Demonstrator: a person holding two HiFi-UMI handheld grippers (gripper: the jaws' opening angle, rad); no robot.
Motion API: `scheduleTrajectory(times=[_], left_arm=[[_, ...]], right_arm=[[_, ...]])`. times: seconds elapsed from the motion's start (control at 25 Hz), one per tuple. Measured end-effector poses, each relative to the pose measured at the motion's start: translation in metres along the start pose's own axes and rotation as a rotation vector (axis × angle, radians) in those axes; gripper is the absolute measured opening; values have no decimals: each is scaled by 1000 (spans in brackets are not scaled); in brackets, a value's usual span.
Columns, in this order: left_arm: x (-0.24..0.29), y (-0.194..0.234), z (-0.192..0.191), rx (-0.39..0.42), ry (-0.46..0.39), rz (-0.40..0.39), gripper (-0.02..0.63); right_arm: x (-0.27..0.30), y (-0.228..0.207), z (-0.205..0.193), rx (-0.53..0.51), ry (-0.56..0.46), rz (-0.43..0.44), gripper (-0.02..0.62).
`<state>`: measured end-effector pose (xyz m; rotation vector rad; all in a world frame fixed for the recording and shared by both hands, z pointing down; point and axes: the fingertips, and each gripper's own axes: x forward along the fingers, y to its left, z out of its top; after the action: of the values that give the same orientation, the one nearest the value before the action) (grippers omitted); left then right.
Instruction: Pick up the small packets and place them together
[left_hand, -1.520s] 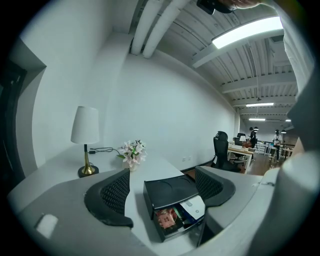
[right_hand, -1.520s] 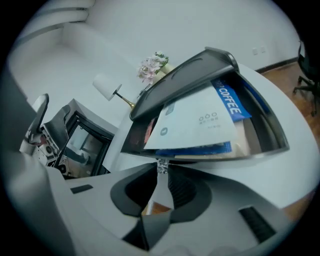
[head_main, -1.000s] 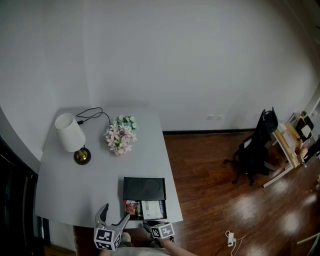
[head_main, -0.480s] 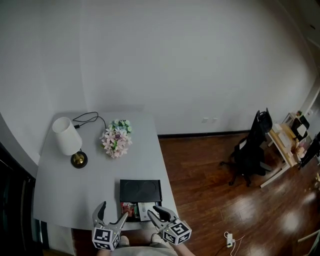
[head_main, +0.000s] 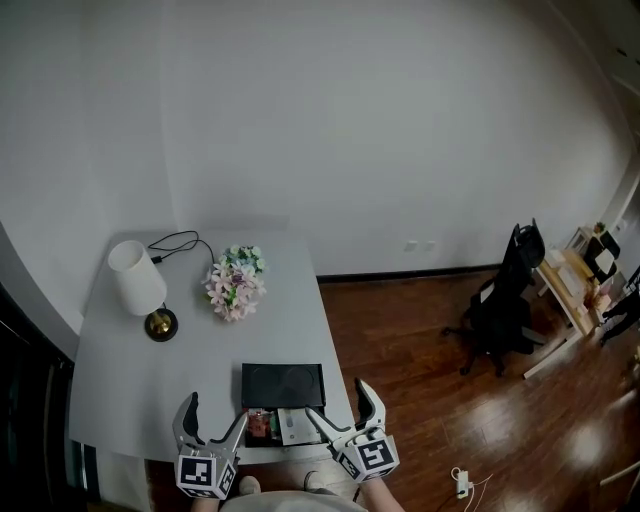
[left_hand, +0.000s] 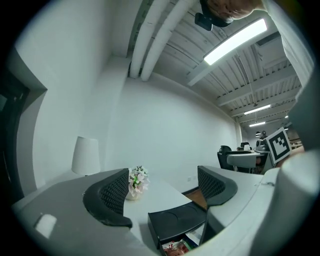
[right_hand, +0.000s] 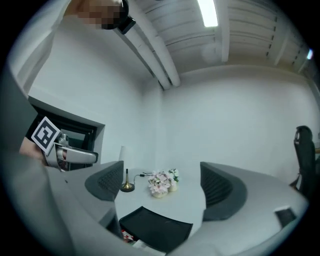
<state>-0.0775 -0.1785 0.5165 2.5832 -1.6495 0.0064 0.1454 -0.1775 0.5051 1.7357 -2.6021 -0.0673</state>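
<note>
**A:** How do your grippers stand now?

**B:** My right gripper (head_main: 338, 400) has its jaws fully apart. They have just been opening, and nothing is between them. My left gripper (head_main: 213, 412) is also wide and empty. Both sit at the bottom of the head view and point level, over the near edge of the table (head_main: 120, 380).

**A:** And where are the small packets (head_main: 278, 425)?

**B:** Low in the frame, between my two grippers. A red packet (head_main: 264, 424) lies on the left and a white packet (head_main: 294, 425) just beside it, both at the near side of the black tray (head_main: 283, 385). I cannot tell whether they lie in a compartment of the tray or only against it.

**A:** How will you do the pick well?

**B:** I think I must tip one gripper down over one packet, keep the jaws wide until they are on both sides of it, and stay clear of the tray wall. The other gripper should wait aside.

**A:** Which way do the packets point?

**B:** The red one seems longer from bottom to top of the frame, so its long axis goes toward the tray. I would close across its short side. The white one looks almost square and is too small to judge. The lamp (head_main: 138, 285) and the flowers (head_main: 235, 282) stand well apart, higher in the frame.
</note>
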Motion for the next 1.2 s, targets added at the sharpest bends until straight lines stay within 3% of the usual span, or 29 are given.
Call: scheduleTrajectory(times=[0.04,0.24,0.4,0.48,0.76,0.88,0.96,1.04,1.08,1.12,1.2], left_arm=[[-1,2,1,-4,-8,11,428],[-5,10,2,-30,-9,43,430],[-6,17,6,-60,-25,60,430],[-7,19,9,-52,-41,63,439],[-11,23,-1,-29,-8,77,453],[-15,25,-6,-33,5,83,453],[-17,28,-10,-39,16,90,453],[-21,32,-14,-50,24,101,453],[-24,34,-15,-54,28,110,453],[-26,36,-16,-57,32,121,453],[-31,42,-18,-66,41,140,453]], right_arm=[[-2,-4,0,-13,1,-17,504],[-10,-1,-1,-33,6,12,505],[-10,13,-3,84,3,137,453],[-6,25,-14,193,51,239,351],[16,84,-128,534,547,492,351],[29,113,-186,555,760,526,350],[38,128,-227,514,918,524,350],[41,133,-266,503,1089,463,350],[41,133,-281,529,1166,418,317],[41,134,-294,578,1233,379,220],[39,139,-311,690,1329,351,213]])
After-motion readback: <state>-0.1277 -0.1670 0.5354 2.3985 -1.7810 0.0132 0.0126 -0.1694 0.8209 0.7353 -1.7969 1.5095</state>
